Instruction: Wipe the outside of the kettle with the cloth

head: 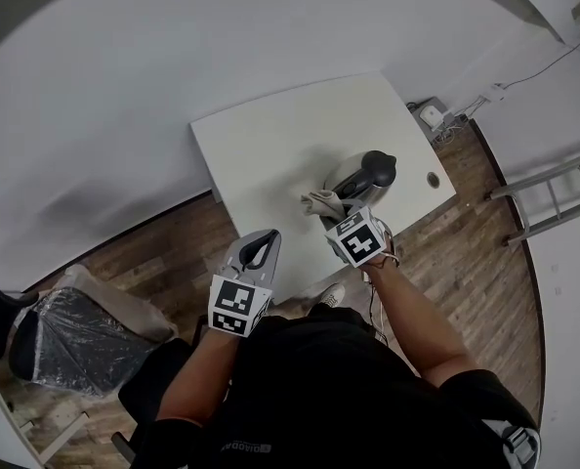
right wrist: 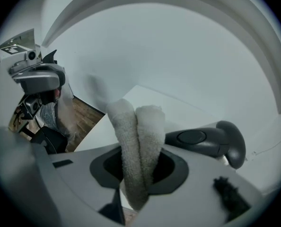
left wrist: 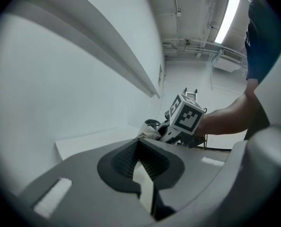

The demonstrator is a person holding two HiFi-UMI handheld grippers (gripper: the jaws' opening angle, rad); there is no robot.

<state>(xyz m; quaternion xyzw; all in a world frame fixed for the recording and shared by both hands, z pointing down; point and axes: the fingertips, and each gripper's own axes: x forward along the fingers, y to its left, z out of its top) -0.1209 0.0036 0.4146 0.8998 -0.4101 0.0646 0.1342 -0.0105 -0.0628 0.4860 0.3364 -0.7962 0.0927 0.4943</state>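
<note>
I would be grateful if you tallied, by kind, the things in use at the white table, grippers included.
Kettle: 1
Cloth: 1
Grippers: 2 (left gripper shut with nothing in it, right gripper shut on the cloth)
Total: 4

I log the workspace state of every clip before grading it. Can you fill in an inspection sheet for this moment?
Surface: white table, with a round hole near its right edge.
Job's things: kettle upright on the table; cloth beside its left side, contact unclear.
Clutter: nothing seen.
Grippers: left gripper shut and empty, by the table's near edge; right gripper shut on the cloth.
Cables: power strip on the floor; cable along the wall.
Surroundings: wood floor; ladder at right; plastic-covered chair at left.
</note>
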